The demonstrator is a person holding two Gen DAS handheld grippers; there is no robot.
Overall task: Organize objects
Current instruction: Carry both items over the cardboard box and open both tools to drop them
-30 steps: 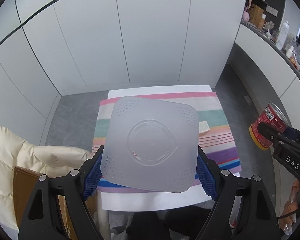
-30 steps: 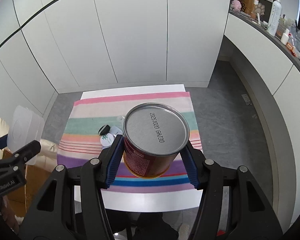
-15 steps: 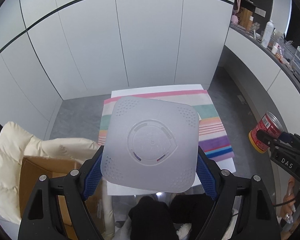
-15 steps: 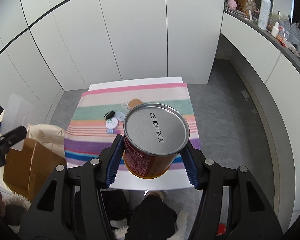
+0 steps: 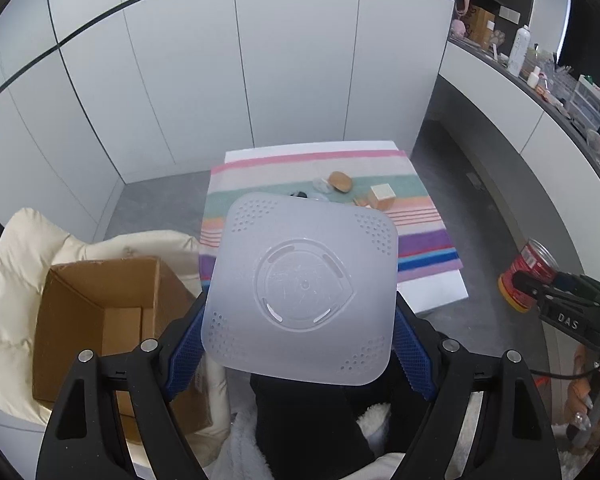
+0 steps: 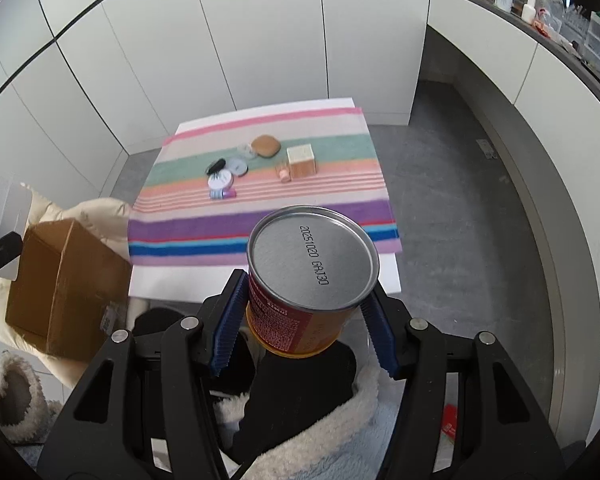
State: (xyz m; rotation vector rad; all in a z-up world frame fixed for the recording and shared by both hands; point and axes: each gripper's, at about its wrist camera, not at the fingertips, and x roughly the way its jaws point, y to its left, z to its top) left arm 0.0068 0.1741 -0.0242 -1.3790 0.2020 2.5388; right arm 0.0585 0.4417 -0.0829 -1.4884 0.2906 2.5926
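The left hand-held gripper (image 5: 298,344) pinches the frosted lid (image 5: 300,292) by its edges; the right hand-held gripper (image 6: 302,328) clamps the red can (image 6: 306,280); either could slip, I judge, missing the cardboard box (image 5: 96,320).

We seem to be in a home or a studio fitted out like one: plain white cabinet panels (image 5: 300,80) line the walls, a curved shelf (image 6: 560,36) carries bottles and storage boxes, and a striped cloth (image 6: 260,200) covers a small surface on grey floor (image 6: 460,200).
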